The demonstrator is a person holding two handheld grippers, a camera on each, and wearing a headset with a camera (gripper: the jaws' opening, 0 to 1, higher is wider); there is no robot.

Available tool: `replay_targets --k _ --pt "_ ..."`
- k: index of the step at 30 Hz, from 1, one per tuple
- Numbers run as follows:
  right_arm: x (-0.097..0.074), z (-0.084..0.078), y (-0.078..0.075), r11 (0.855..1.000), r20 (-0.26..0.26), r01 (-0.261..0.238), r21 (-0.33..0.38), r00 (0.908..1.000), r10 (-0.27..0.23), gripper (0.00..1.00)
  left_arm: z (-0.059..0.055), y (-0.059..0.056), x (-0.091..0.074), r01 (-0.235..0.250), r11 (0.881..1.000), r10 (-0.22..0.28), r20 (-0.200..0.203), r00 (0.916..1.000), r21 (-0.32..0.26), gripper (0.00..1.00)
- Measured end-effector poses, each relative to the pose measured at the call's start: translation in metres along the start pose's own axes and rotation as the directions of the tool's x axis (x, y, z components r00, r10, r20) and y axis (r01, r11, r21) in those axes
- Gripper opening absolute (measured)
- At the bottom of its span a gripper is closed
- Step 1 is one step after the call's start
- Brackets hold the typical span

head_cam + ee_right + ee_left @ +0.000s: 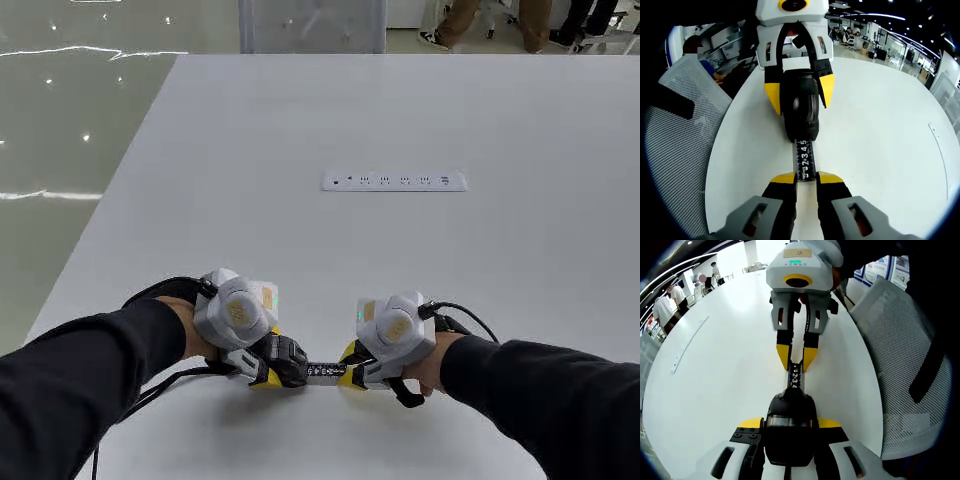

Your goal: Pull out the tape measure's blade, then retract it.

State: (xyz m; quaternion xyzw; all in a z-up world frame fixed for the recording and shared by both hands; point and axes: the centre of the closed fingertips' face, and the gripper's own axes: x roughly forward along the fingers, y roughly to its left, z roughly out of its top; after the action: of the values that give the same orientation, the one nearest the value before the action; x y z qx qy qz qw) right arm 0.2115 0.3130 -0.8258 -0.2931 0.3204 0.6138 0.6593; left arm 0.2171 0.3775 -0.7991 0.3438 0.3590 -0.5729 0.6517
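A black tape measure case (283, 360) (790, 425) (800, 107) sits low over the white table (400, 120), and my left gripper (272, 372) (790, 423) is shut on it. A short stretch of blade (326, 373) (794, 376) (804, 159) with black numbers runs out of the case. My right gripper (350, 372) (804, 177) is shut on the blade's end. In the left gripper view the right gripper (796, 356) faces me, yellow tips pinching the blade. The two grippers stand close together near the table's front edge.
A white power strip (394, 181) lies mid-table, well beyond the grippers. A mesh office chair (900, 365) (675, 125) stands beside the table. Several people (670, 297) stand at the far end of the room. Glossy floor (70, 110) lies left of the table.
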Motion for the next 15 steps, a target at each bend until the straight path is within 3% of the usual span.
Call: replay_targets --k 15 --pt "-0.012 -0.016 -0.003 1.000 -0.019 -0.003 0.011 0.9998 0.003 0.10 0.000 -0.001 -0.001 -0.004 1.000 0.004 -0.001 1.0000 -0.006 0.34"
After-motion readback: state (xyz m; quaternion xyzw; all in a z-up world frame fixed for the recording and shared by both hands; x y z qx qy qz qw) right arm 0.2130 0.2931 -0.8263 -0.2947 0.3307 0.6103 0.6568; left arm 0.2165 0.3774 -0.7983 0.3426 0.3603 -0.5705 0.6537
